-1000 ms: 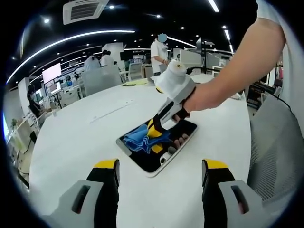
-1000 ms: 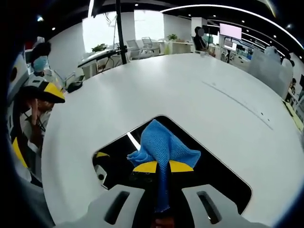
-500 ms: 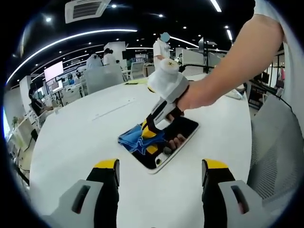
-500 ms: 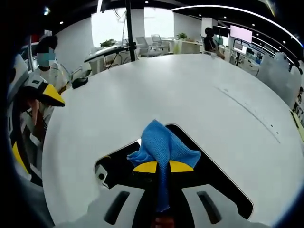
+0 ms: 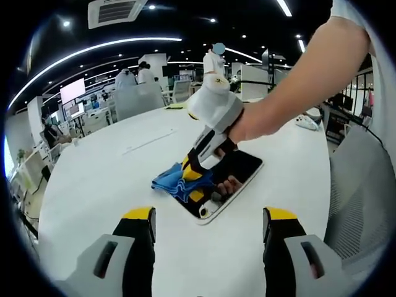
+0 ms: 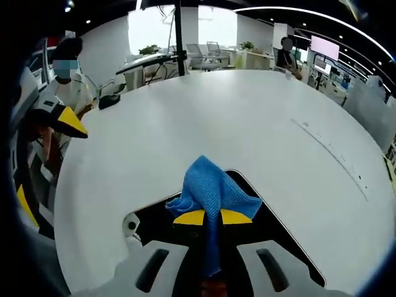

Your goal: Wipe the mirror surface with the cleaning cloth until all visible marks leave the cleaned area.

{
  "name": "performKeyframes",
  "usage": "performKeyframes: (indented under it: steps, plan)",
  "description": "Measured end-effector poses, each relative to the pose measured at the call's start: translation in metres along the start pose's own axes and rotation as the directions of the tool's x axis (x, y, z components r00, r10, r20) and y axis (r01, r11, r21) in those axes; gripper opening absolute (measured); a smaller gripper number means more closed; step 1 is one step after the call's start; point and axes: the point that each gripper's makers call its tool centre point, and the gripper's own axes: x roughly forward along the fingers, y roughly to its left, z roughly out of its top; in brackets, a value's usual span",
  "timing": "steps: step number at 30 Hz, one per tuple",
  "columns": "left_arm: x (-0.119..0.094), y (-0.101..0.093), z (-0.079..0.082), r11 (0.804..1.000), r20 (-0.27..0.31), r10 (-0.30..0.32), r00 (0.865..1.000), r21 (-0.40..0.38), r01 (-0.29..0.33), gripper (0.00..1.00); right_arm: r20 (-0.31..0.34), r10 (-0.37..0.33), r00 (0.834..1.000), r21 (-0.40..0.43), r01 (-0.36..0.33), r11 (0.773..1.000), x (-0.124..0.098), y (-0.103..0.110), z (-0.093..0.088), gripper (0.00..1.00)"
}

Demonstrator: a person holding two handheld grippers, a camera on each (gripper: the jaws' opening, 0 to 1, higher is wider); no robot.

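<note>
A dark rectangular mirror with a pale frame lies flat on the round white table. My right gripper comes into the left gripper view from the right, held by a hand, and is shut on a blue cleaning cloth pressed at the mirror's near-left end. In the right gripper view the cloth bunches over my shut yellow-tipped right gripper, with the mirror dark beneath. My left gripper hovers open over the table in front of the mirror, with nothing between its fingers.
A grey mesh chair stands at the right of the table. People and desks with monitors sit far behind. A seam line crosses the tabletop. My left gripper's yellow tip shows at the left edge.
The right gripper has dragged the cloth along the mirror toward its near-left end, so the cloth now overhangs that edge. The left gripper has stayed open and still.
</note>
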Motion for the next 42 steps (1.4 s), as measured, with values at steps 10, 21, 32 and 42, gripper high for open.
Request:
performKeyframes:
  steps: [10, 21, 32, 42]
  plan:
    - [-0.003, 0.004, -0.006, 1.0, -0.006, 0.005, 1.0, -0.008, -0.005, 0.7, -0.006, 0.015, 1.0, -0.026, -0.016, 1.0, 0.008, 0.002, 0.008, 0.02]
    - [-0.001, 0.004, -0.004, 1.0, 0.002, -0.001, 1.0, -0.005, 0.001, 0.7, -0.015, 0.025, 1.0, -0.052, -0.026, 0.998, 0.012, 0.004, 0.013, 0.02]
    - [-0.003, 0.006, -0.011, 1.0, -0.01, 0.008, 1.0, -0.016, -0.008, 0.7, -0.015, 0.028, 0.999, -0.047, -0.029, 0.998, 0.017, 0.006, 0.019, 0.02]
    - [-0.003, 0.009, -0.012, 1.0, -0.002, 0.013, 1.0, -0.018, -0.013, 0.7, -0.014, 0.029, 0.999, -0.055, -0.029, 0.998, 0.02, 0.006, 0.021, 0.02]
